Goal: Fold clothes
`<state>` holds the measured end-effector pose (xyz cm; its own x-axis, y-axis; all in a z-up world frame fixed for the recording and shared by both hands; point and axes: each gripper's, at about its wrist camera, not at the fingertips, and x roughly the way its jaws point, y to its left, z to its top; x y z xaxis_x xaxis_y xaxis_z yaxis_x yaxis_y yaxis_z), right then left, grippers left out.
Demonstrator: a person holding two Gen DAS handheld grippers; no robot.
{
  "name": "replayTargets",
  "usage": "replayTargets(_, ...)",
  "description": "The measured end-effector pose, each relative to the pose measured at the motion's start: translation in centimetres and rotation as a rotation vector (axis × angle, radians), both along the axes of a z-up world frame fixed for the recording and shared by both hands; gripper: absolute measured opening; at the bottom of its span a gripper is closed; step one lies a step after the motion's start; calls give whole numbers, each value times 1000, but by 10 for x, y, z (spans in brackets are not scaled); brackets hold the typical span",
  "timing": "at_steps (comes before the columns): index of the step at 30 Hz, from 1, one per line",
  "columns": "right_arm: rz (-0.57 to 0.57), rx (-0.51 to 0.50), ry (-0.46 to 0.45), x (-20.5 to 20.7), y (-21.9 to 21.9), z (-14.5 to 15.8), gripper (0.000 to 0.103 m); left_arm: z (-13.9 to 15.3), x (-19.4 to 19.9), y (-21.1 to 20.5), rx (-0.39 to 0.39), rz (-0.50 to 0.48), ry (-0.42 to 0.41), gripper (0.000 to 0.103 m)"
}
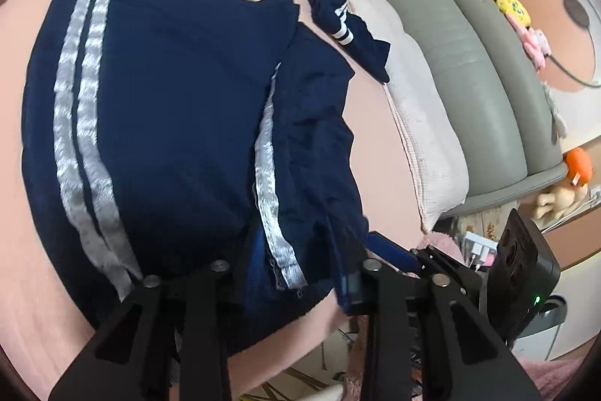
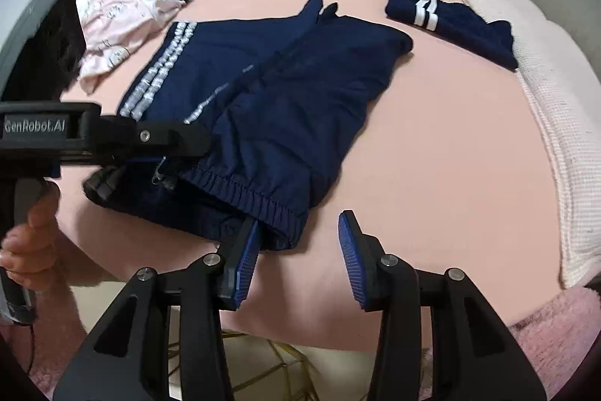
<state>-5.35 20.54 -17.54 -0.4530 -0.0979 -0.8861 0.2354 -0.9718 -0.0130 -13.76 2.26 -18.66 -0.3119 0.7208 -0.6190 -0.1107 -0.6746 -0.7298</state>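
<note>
Two claws: left claw (image 2: 165,156) nips navy jacket (image 2: 263,93) hem; right claw (image 2: 298,262) wide, empty, on bed (image 2: 432,175).

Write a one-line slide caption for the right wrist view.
Open right tongs hover at the elastic hem of a navy striped jacket on a pink bed.

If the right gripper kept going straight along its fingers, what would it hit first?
Probably the bare pink sheet just right of the navy jacket's elastic hem. The right gripper stands open; only its left pad reaches the hem. Depth is uncertain.
</note>
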Motion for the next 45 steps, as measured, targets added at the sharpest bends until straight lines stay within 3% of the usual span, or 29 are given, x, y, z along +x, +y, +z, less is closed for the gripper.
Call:
replayTargets(3,-7,74,11,4,1,-2,42,5,2,-3,-4,24,42,21)
replayTargets(6,-11,40,13,5,6,-2,41,8,3,-13,6,42,67,21)
replayTargets(10,-20,-23,21,2,11,0,41,2,5,-8,86,-28,36,23)
replayTargets(14,-4,-50,27,5,8,2,41,-7,7,5,20,-60,8,26)
replayTargets(17,12,-58,40,8,6,4,41,-12,7,5,-12,-15,-3,22)
replayTargets(18,14,-54,46,9,6,5,41,-11,7,3,-10,-4,1,19)
replayTargets(19,16,-49,51,10,5,6,41,-9,9,3,-14,3,17,8)
replayTargets(22,20,-59,39,9,6,6,41,4,15,-1,-28,14,67,3)
replayTargets(27,57,-203,66,12,6,30,41,30,17,-28,17,111,126,2)
replayTargets(31,45,-218,108,9,3,53,43,41,27,-58,33,187,145,2)
replayTargets(34,36,-211,87,-3,-2,51,43,45,40,-83,29,247,149,2)
replayTargets(39,96,-189,35,-16,-29,36,43,37,62,-107,31,294,93,2)
replayTargets(45,106,-52,-51,-19,-44,-1,43,6,55,-95,-121,211,-40,3)
